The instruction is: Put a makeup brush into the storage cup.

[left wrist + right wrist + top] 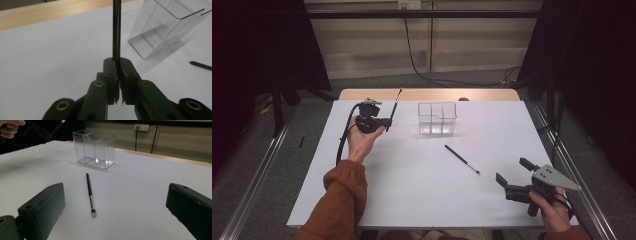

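Lowest in the high view, at the lower right of the frame, my right gripper (511, 176) sits low over the white table (412, 190) with its jaws spread wide and nothing between them. Just beyond it, right of centre, a makeup brush (462, 159) lies flat on the sheet, bristle end toward me. Farther up, at the upper left, my left gripper (388, 121) has its jaws pressed together on a second thin dark brush (396, 103), which sticks up and leans slightly to the right. The clear organizer (437, 118), split into compartments, stands just above centre, to the right of that held stick and apart from it. To do this step well, I judge I should carry the held brush over one open compartment, keep it close to upright, lower it until its bottom end is inside the walls, and only then ease the jaws apart, so it doesn't tip the light box. In the left gripper view the brush (116, 30) runs off the top edge, so I cannot tell which end is up. The organizer's clear walls make its dividers hard to trace.
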Demonstrator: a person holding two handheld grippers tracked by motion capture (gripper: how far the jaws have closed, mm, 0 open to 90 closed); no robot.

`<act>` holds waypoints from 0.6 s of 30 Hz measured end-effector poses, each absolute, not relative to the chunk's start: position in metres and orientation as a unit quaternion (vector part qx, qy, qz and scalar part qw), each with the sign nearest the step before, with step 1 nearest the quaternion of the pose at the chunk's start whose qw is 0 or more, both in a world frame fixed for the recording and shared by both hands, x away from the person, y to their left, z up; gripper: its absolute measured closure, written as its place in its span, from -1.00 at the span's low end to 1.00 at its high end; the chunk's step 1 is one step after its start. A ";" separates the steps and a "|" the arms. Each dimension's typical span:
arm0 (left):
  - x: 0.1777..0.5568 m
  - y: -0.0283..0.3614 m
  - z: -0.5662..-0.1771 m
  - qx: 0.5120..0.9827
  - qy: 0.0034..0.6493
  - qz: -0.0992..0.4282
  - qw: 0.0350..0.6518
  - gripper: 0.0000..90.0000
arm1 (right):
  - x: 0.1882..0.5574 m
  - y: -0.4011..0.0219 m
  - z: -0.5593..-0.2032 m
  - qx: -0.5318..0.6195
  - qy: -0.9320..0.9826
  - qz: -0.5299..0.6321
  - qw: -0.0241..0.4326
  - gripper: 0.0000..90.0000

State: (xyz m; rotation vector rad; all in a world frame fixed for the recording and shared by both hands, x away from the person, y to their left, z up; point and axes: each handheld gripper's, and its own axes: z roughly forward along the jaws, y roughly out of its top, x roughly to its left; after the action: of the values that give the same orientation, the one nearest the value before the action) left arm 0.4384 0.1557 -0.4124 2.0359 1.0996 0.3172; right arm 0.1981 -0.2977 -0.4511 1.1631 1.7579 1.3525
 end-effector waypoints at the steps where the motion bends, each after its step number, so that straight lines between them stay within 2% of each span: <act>1: 0.436 0.158 -0.412 0.797 0.434 0.129 0.400 0.87 | 0.198 -0.298 -0.451 0.441 0.666 0.513 0.313 -0.97; 7: 0.427 0.160 -0.412 0.784 0.419 0.130 0.439 0.87 | 0.198 -0.297 -0.451 0.441 0.666 0.513 0.312 -0.97; 18: 0.413 0.162 -0.415 0.783 0.398 0.133 0.460 0.87 | 0.198 -0.297 -0.451 0.439 0.666 0.515 0.312 -0.97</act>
State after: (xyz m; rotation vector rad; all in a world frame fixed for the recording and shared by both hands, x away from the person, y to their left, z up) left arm 0.4129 0.1618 -0.4150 1.9273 0.9791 0.3275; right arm 0.1979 -0.2968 -0.4508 1.1593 1.7587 1.3604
